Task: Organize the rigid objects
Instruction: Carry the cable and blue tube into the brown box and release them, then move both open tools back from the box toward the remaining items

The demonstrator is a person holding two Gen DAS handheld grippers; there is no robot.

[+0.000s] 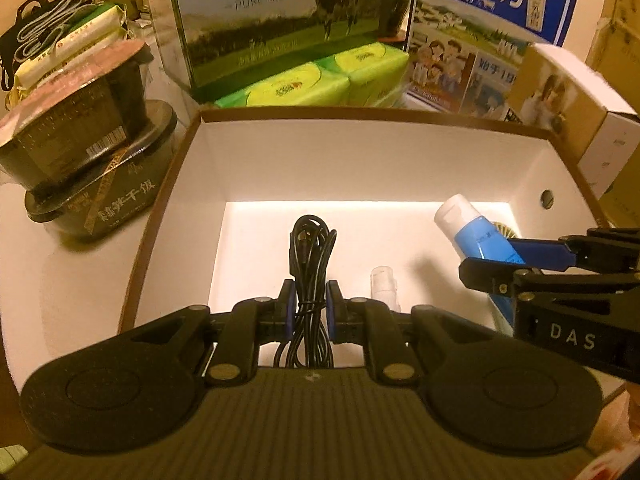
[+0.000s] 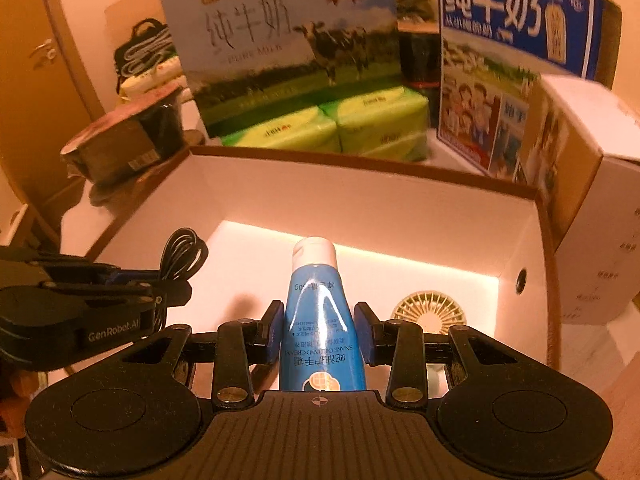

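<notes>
Hand cream tube (image 2: 320, 320), blue with a white flip cap, sits pinched between the blue pads of the right tool (image 2: 322, 330), cap pointing away from the camera over the open white box (image 2: 360, 200). Its label reads upside down from this side: "SNAKE OIL HAND CREAM" above a line of Chinese characters, and a small gold emblem near the crimped end. In the left wrist view the same tube (image 1: 476, 236) shows at the right of the box, slanted, with the right tool's body marked "DAS".

The left tool (image 1: 311, 314) is pressed together on a coiled black cable (image 1: 310, 276), tied at its middle; the loop reaches out above the box floor. From the right wrist view the left tool's body reads "GenRobot.AI".

Inside the box, a small clear bottle (image 1: 383, 284) lies just right of the cable, and a round cream-coloured fan (image 2: 428, 314) rests near the right wall. The box has a brown rim and a round hole in its right wall.

Behind the box on the counter (image 1: 80, 280) stands a milk carton case (image 1: 260, 20) printed "PURE MILK" with a cow, a blue milk case (image 1: 492, 20) with large Chinese characters, and green tissue packs (image 1: 320, 80). At left, dark food bowls (image 1: 88, 152) are stacked.
</notes>
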